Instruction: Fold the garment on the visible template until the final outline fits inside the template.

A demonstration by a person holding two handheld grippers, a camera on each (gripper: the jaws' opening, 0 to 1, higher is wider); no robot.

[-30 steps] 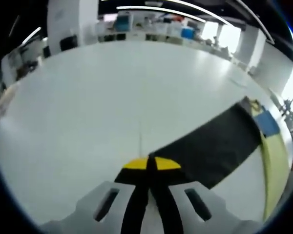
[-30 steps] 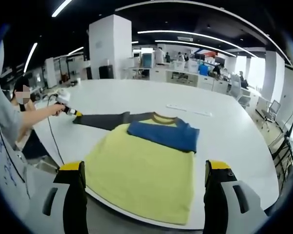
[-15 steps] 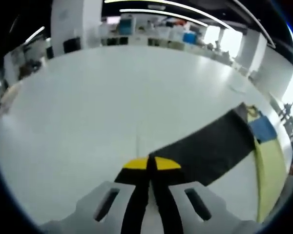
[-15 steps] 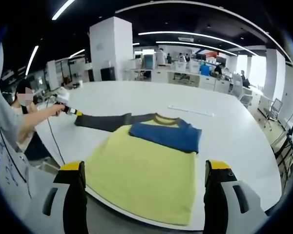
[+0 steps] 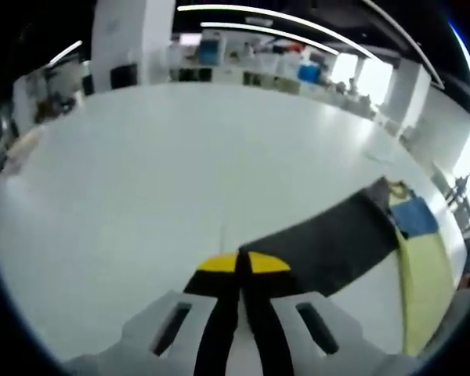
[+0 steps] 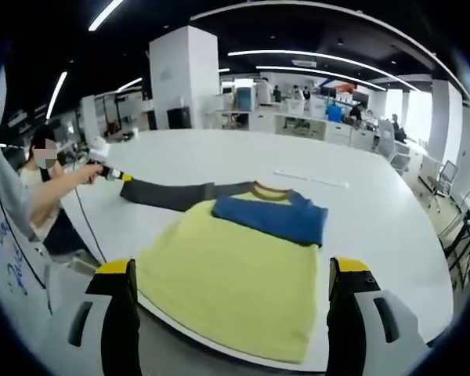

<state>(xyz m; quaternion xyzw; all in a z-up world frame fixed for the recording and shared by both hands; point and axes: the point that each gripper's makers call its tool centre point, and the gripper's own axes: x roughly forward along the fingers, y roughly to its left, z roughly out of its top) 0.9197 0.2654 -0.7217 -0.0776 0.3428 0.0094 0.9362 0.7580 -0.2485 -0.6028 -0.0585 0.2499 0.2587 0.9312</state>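
Your garment has a pale yellow body, a blue sleeve folded across its chest, a dark charcoal sleeve stretched out sideways, and an olive-brown collar band. The counter beneath is plain white. Each hand-held gripper, left and right, shows light grey housing, black jaws and yellow tips. No patterns are visible on any surface.

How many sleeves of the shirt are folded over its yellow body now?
1: the blue sleeve lies folded across the shirt. The dark sleeve is stretched out, held by the left gripper.
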